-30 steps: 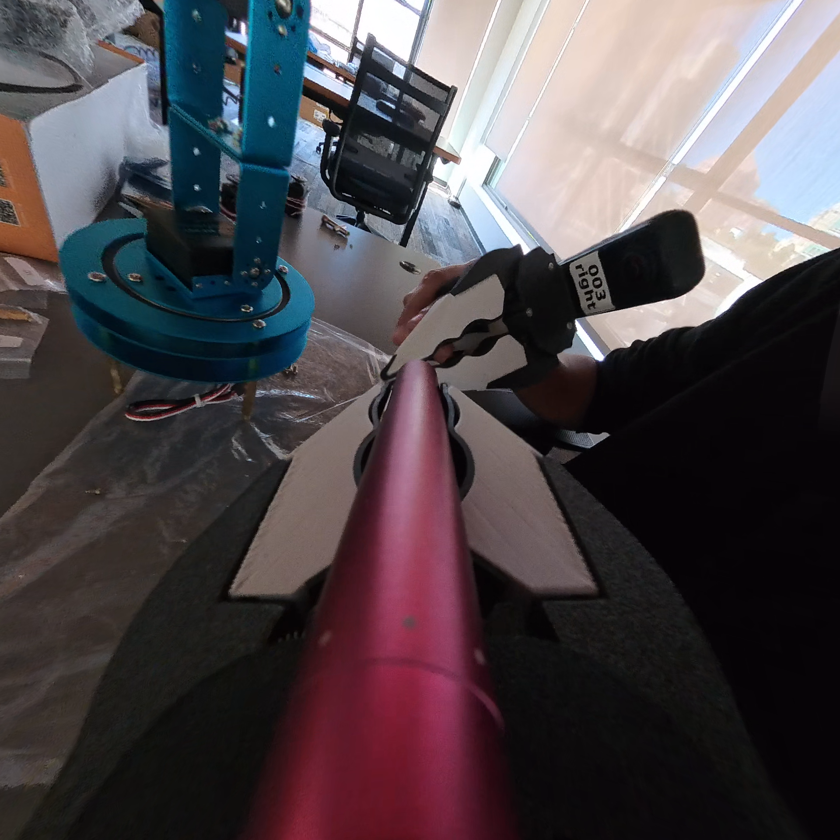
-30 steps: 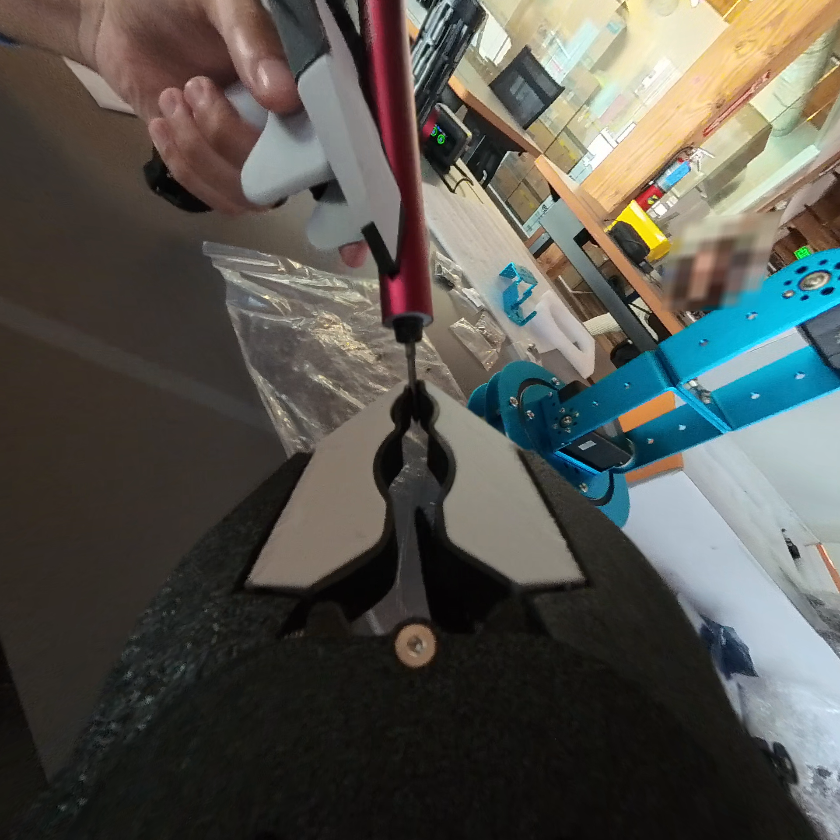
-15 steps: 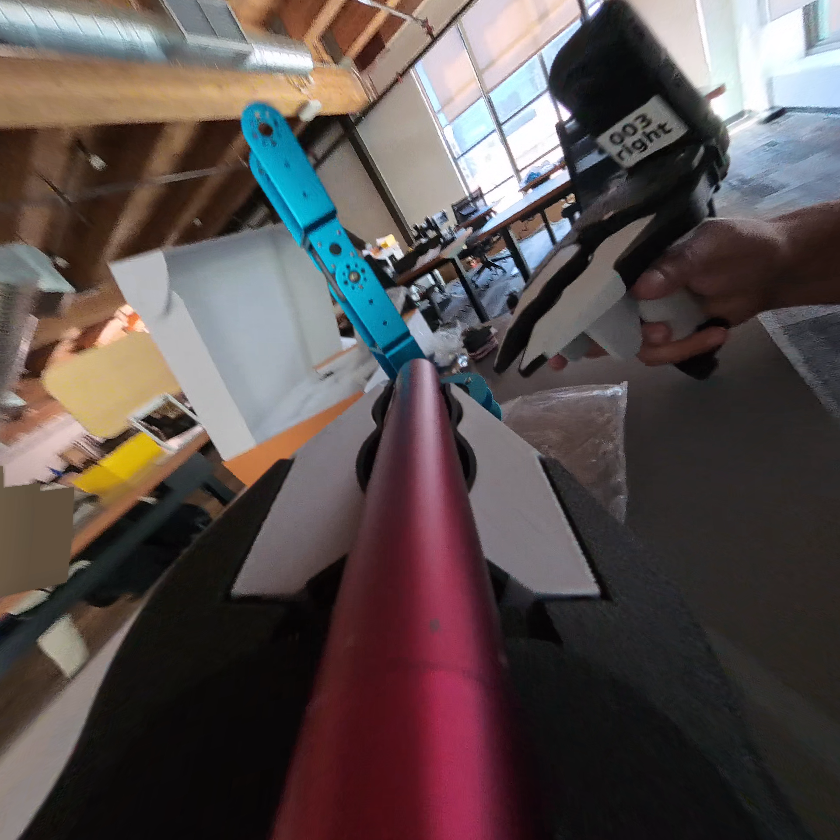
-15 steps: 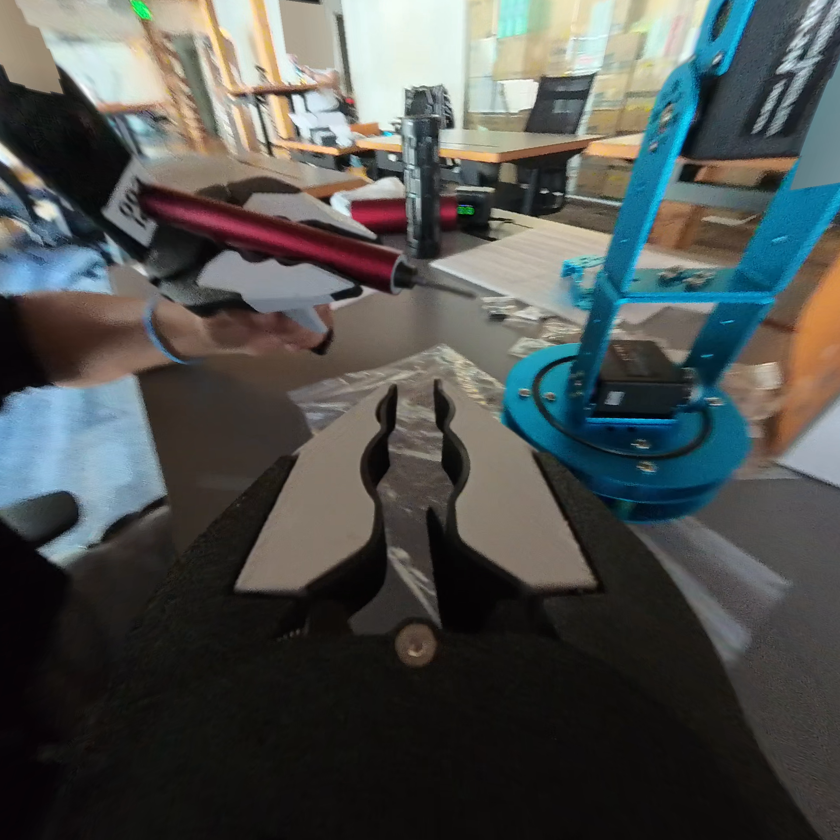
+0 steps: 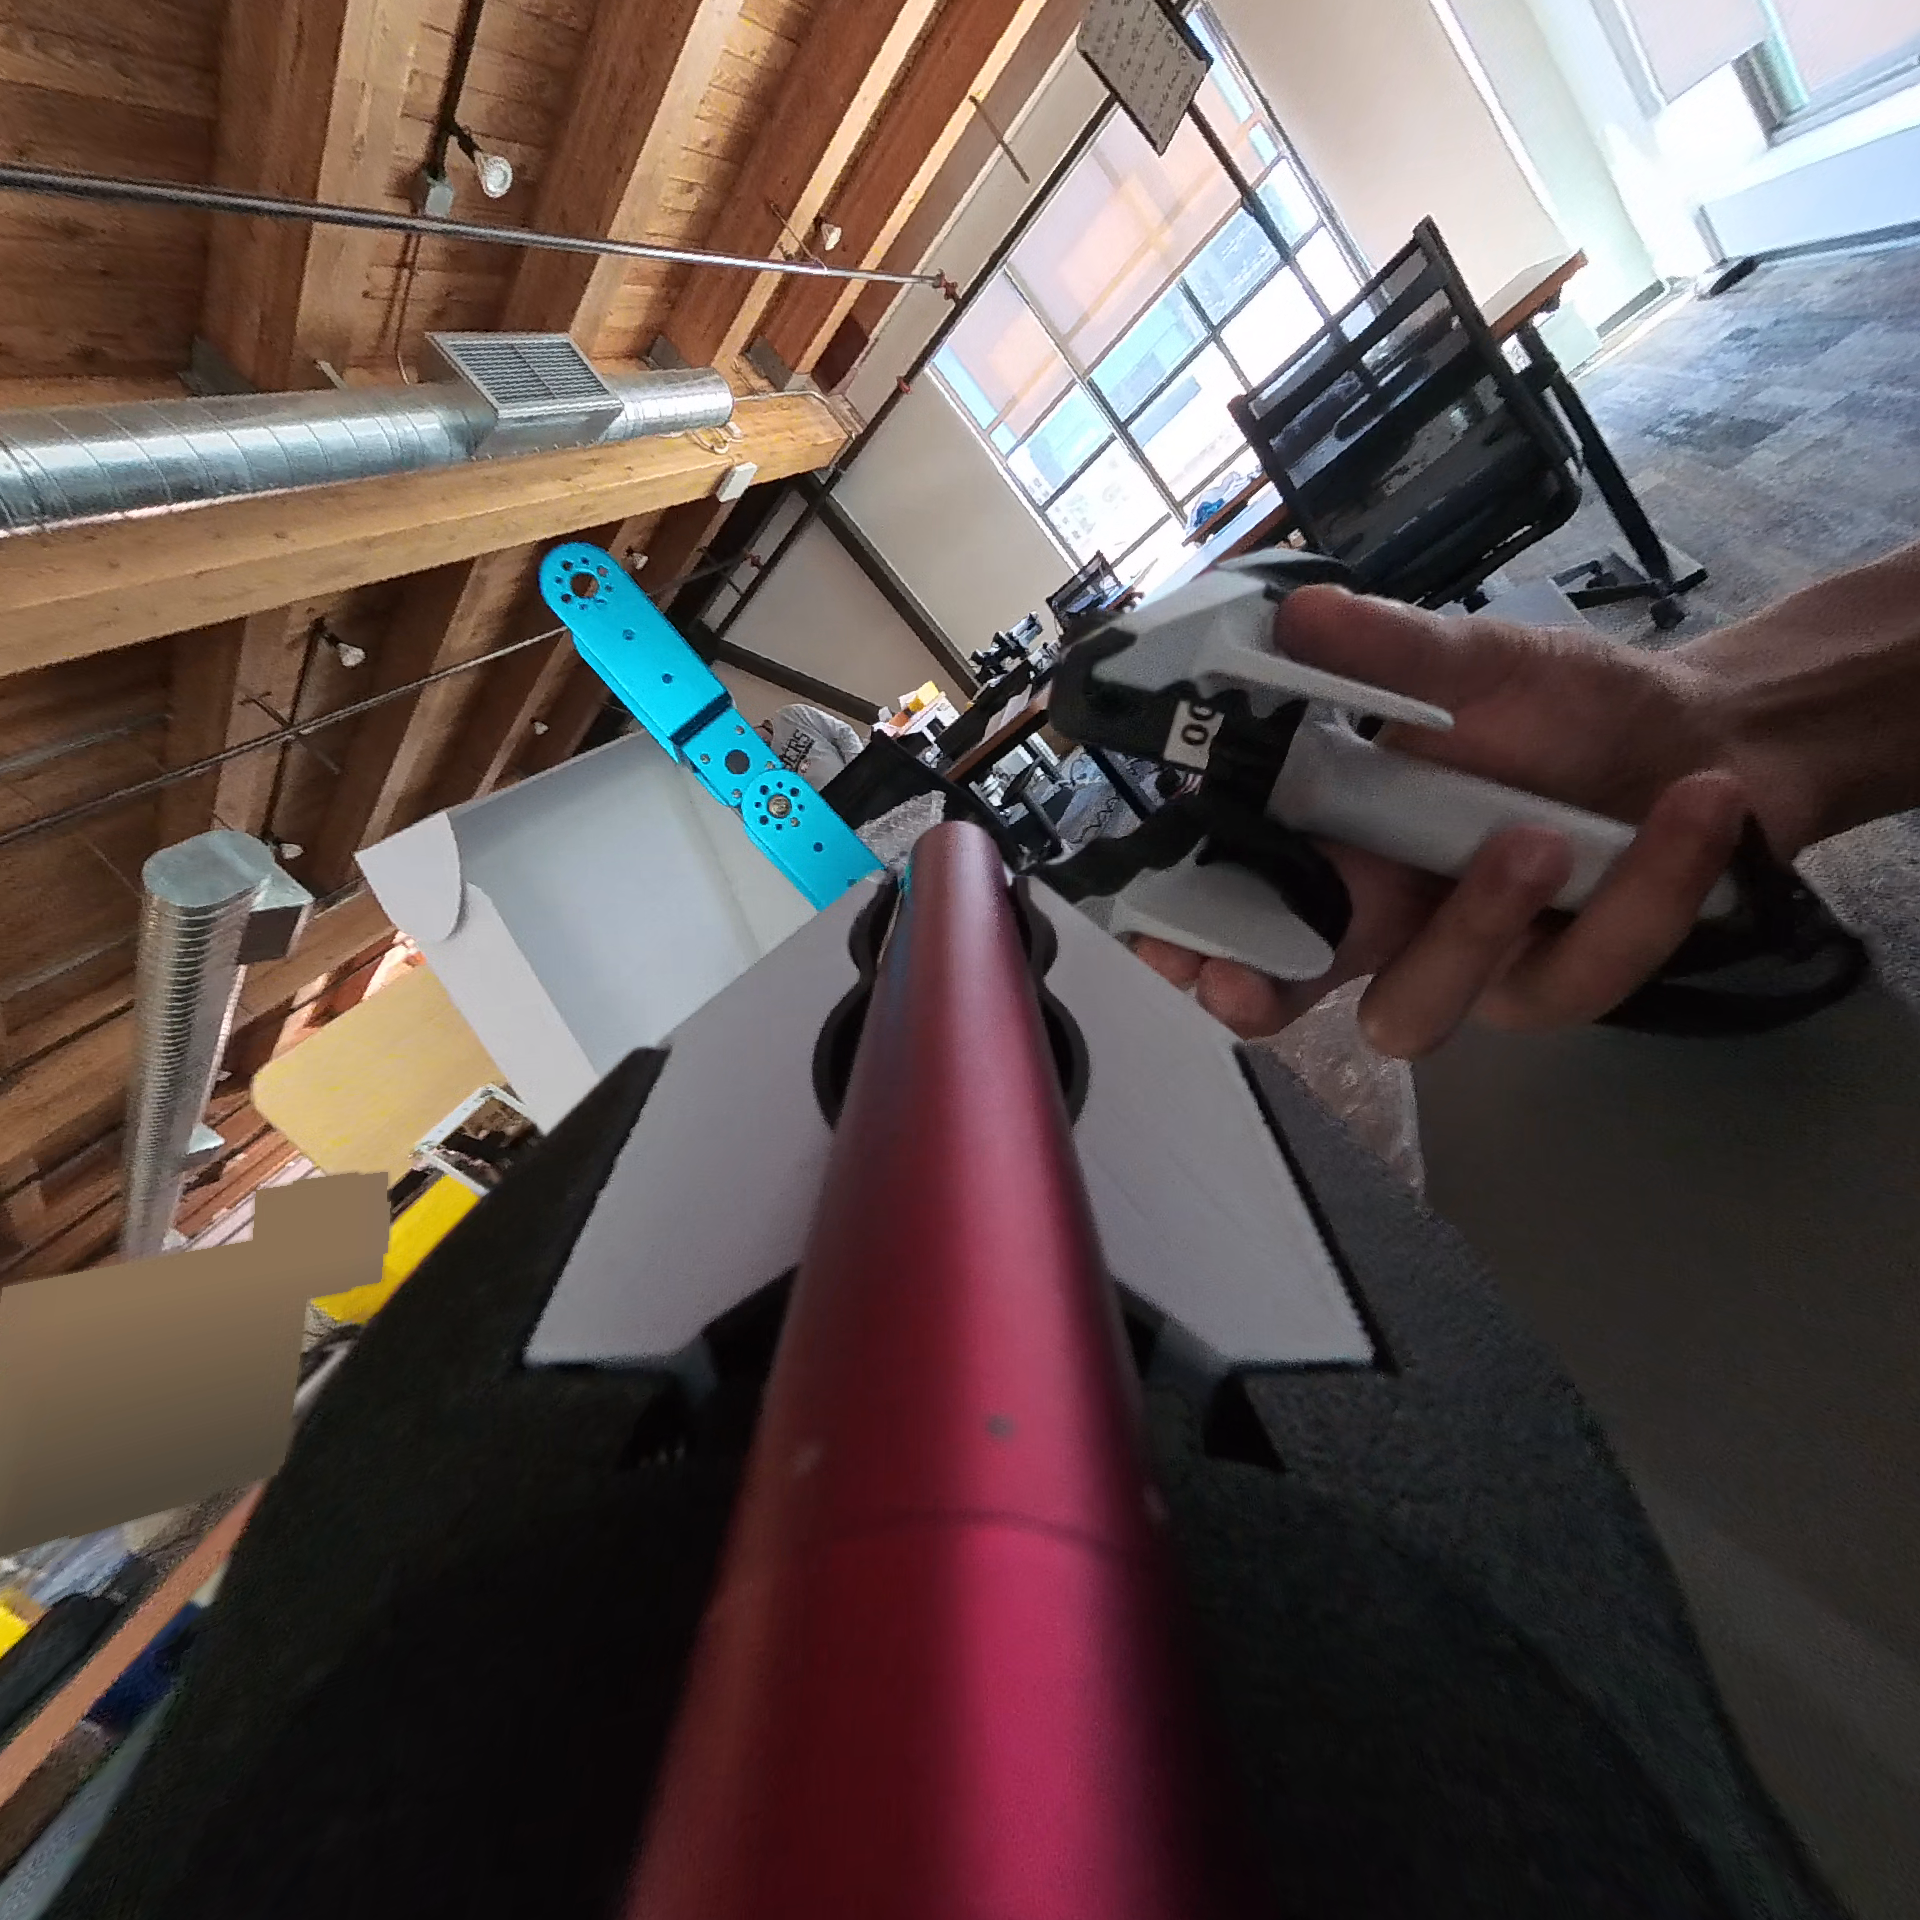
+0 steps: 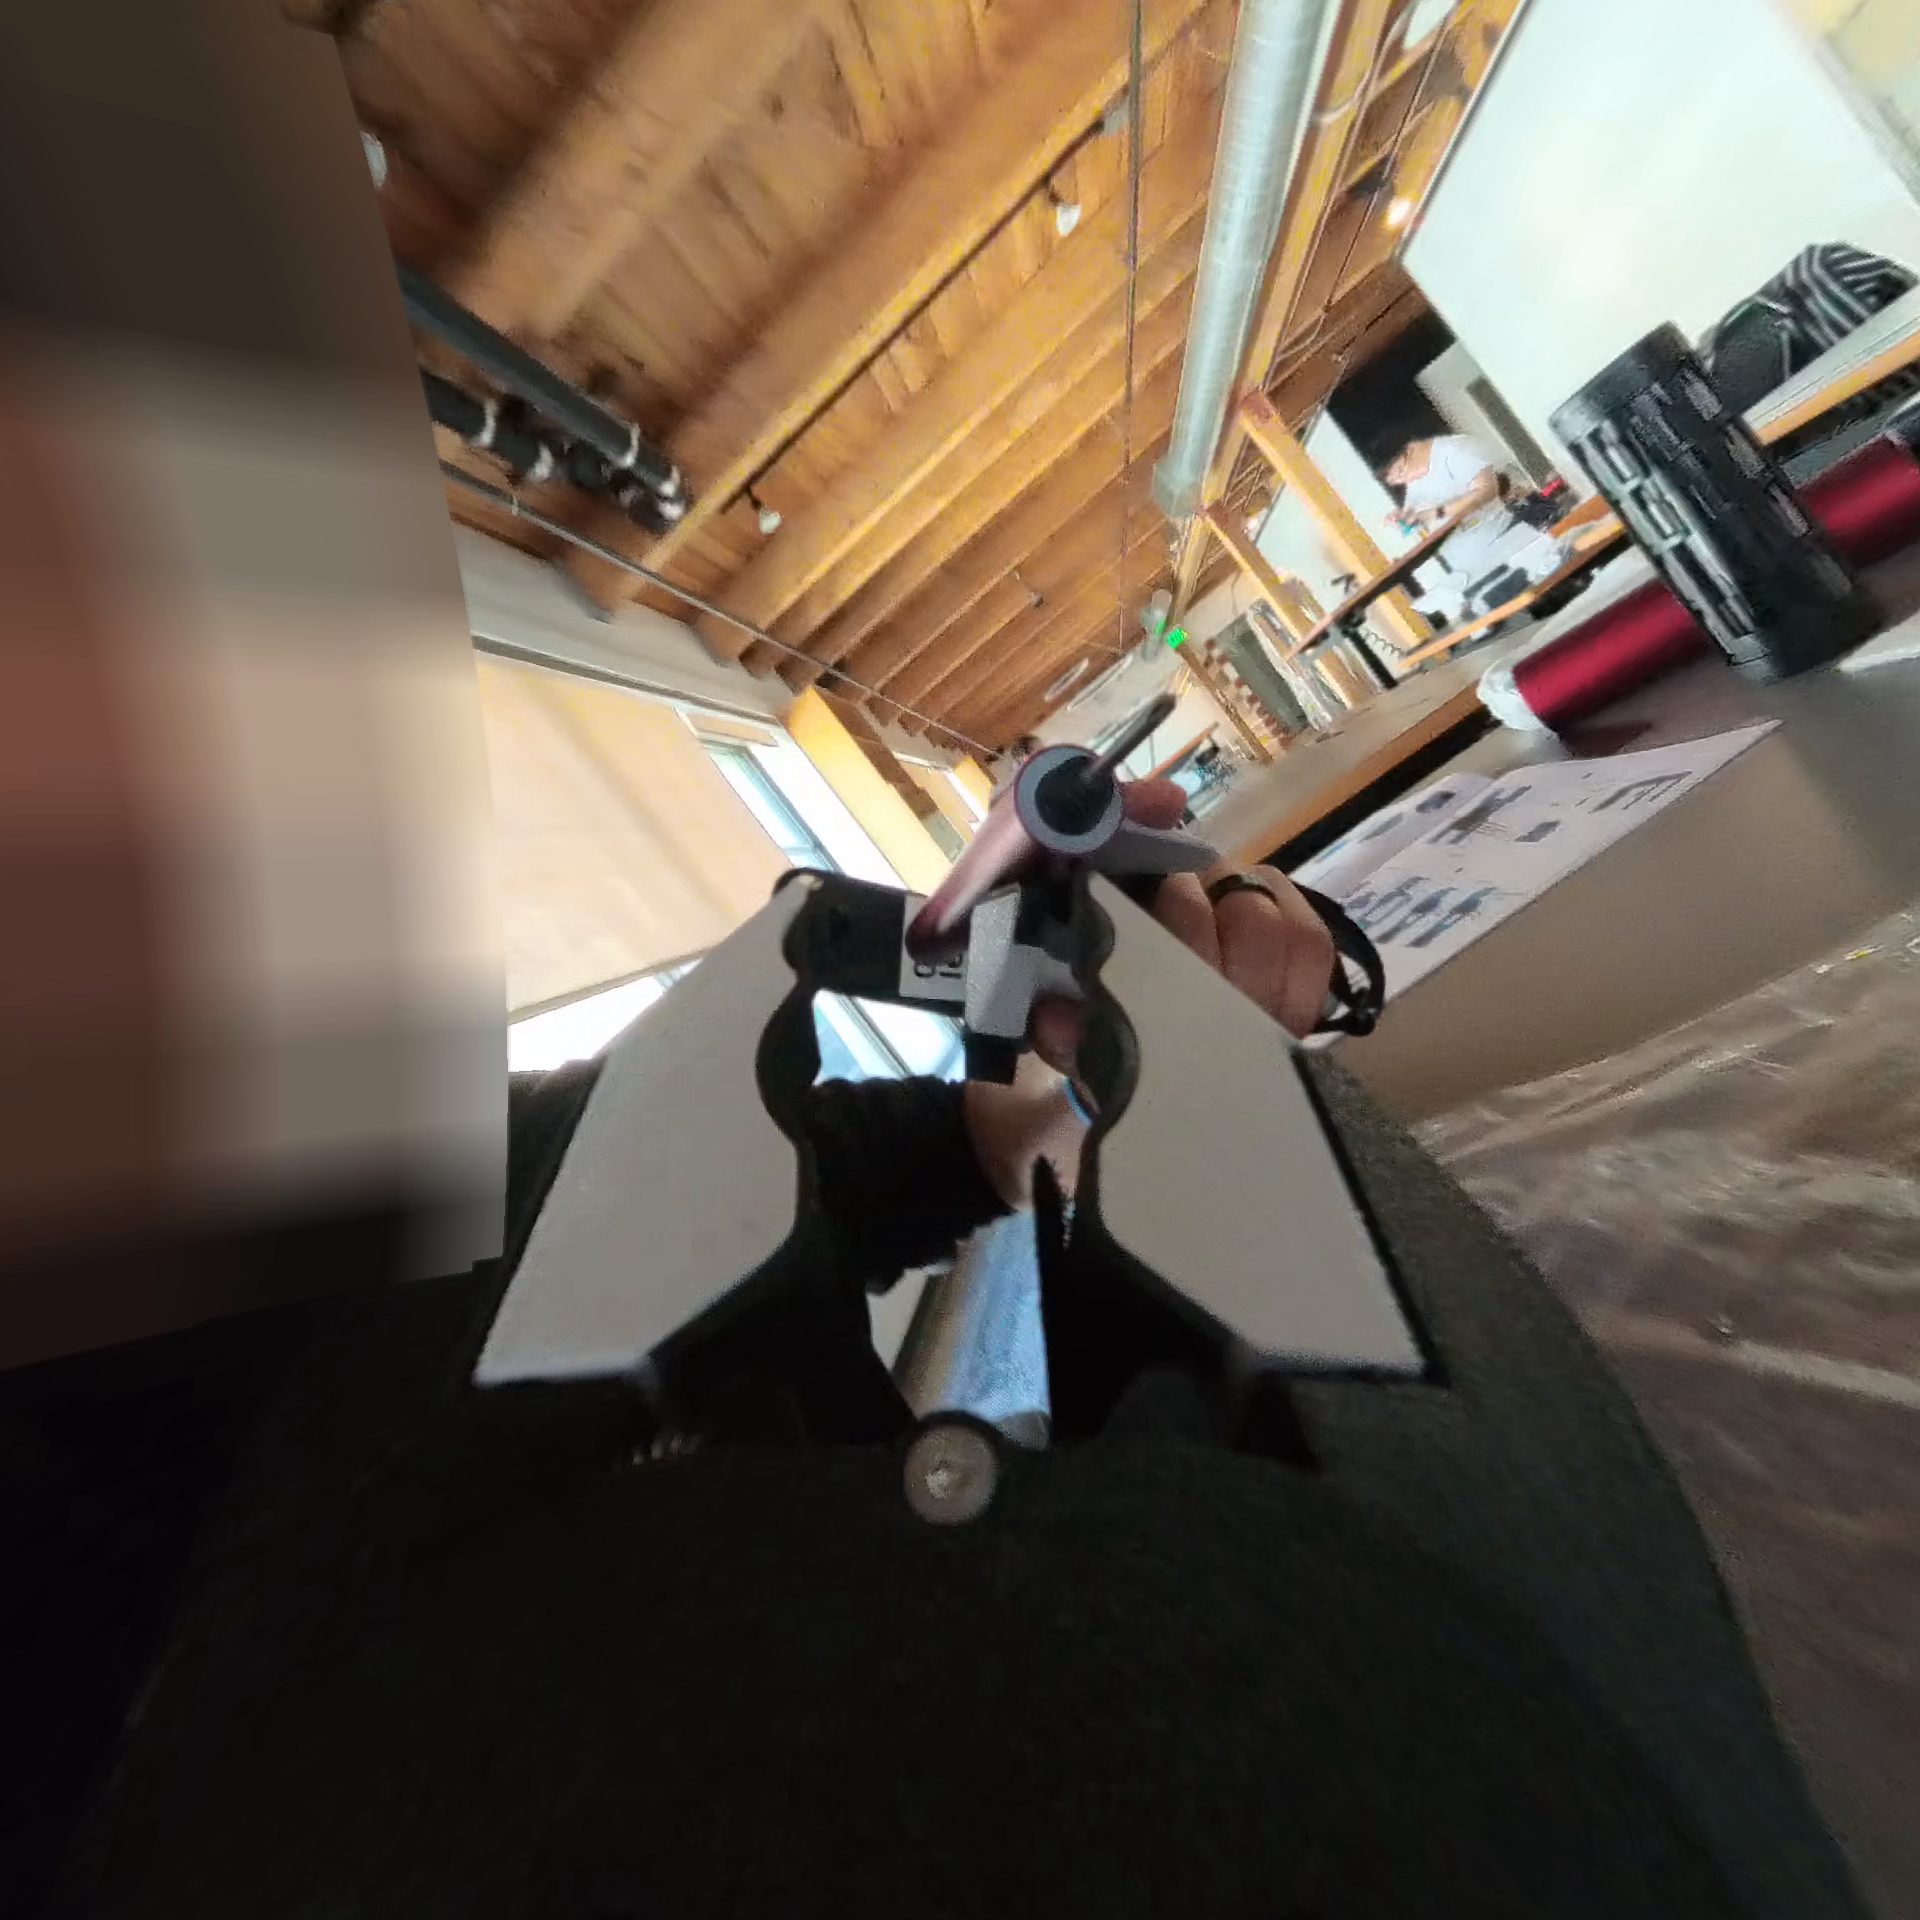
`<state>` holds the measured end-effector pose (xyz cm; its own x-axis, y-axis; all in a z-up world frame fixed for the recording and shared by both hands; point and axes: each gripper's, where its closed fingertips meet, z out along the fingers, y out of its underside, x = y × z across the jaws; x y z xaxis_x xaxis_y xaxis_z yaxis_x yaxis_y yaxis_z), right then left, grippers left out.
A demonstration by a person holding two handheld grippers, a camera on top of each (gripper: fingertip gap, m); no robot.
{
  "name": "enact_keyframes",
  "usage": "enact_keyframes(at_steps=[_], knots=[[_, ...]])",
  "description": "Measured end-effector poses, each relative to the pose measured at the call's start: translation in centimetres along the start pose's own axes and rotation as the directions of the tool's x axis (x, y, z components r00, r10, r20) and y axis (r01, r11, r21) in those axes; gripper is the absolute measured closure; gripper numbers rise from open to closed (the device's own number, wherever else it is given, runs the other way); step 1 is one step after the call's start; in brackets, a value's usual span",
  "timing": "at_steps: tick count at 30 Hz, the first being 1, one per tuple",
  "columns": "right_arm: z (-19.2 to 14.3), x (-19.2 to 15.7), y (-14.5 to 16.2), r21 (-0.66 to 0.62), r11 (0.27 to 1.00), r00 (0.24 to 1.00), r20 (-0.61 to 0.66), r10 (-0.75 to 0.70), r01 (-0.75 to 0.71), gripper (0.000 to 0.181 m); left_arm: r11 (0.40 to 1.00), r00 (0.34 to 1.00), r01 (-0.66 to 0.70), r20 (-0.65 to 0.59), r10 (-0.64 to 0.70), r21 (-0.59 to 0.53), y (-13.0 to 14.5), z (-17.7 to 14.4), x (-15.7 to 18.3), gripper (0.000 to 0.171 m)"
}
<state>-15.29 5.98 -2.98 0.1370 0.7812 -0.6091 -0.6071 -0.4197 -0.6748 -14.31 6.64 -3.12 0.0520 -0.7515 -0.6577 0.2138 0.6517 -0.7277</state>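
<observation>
1. The jaws of the left gripper are clamped on a red screwdriver, whose barrel runs up the middle of the left wrist view from 6 o'clock toward the tips.
2. The jaws of the right gripper stand apart with nothing between them; through the gap shows the far-off left gripper and the hand that carries it.
3. In the right wrist view the red screwdriver sits just past the finger tips at 12 o'clock, its round front end and thin dark bit turned toward the camera.
4. In the left wrist view the right gripper shows at 2 o'clock, held in a person's hand with fingers around its white handle.
5. A blue metal bracket arm rises at 11 o'clock behind the left finger tips, with a white box beside it at 10 o'clock.
6. A crumpled clear plastic bag lies on the grey surface at 3 o'clock, just under the right hand.
7. In the right wrist view a black cylinder stands far off at 2 o'clock, a red tube lying beside it.
</observation>
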Motion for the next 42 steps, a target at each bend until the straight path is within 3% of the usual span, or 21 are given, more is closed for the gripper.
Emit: enact_keyframes(at_steps=[4, 6, 26, 32, 42], knots=[[0.5, 1.1, 0.3, -0.015, 1.000, 0.998, -0.054, -0.023, 0.022, 0.133, 1.000, 0.998, 0.018, -0.053, -0.017, 0.008, 0.0, 0.3, 1.6, 0.149], [0.3, 1.8, -0.2, 0.021, 1.000, 0.997, -0.077, -0.008, 0.010, 0.159, 1.000, 0.998, -0.002, -0.060, 0.002, 0.007, 0.0, 0.5, 2.3, 0.149], [0.0, 1.9, 0.0, 0.000, 0.997, 0.997, -0.032, 0.072, -0.072, 0.154, 0.999, 0.999, -0.015, -0.032, 0.013, -0.036, 0.1, 0.5, 2.4, 0.150], [-0.2, 1.9, -0.1, 0.004, 0.995, 0.995, -0.021, 0.097, -0.097, 0.157, 0.996, 0.997, 0.074, -0.013, -0.075, -0.058, 0.3, 0.7, 1.9, 0.149], [-0.3, 1.9, 0.0, -0.024, 0.991, 0.991, 0.001, 0.132, -0.132, 0.160, 0.999, 1.000, -0.021, -0.010, 0.021, -0.050, 0.3, 0.6, 1.9, 0.149]])
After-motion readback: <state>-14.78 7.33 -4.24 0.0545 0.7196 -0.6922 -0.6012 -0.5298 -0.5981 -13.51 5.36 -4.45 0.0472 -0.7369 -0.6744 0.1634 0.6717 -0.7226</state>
